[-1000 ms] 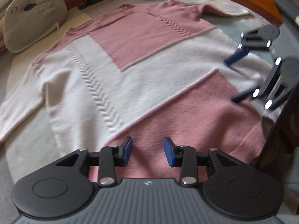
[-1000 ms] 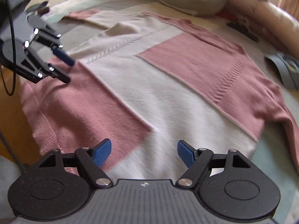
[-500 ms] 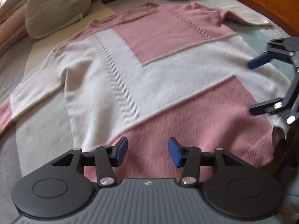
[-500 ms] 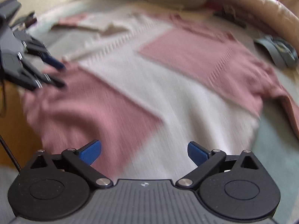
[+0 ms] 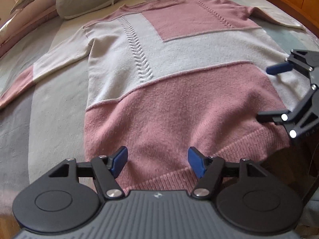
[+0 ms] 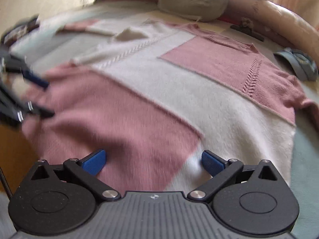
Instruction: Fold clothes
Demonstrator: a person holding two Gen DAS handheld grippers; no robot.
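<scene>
Left gripper (image 5: pixel 157 164) jaws apart – right gripper (image 6: pixel 153 162) jaws wider, nothing held.

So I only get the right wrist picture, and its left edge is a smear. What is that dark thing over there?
Observer: That is the left gripper. Its own camera shows it sharp, with jaws open, just above the ribbed hem of the sweater.
Visitor: And the sleeve that runs off my right edge, where does it end?
Observer: It turns from pink to a cream end section, lying flat on the bed cover.
Visitor: Can you see my gripper from outside?
Observer: Yes. The right gripper is open at the sweater's side edge, close to the hem.
</scene>
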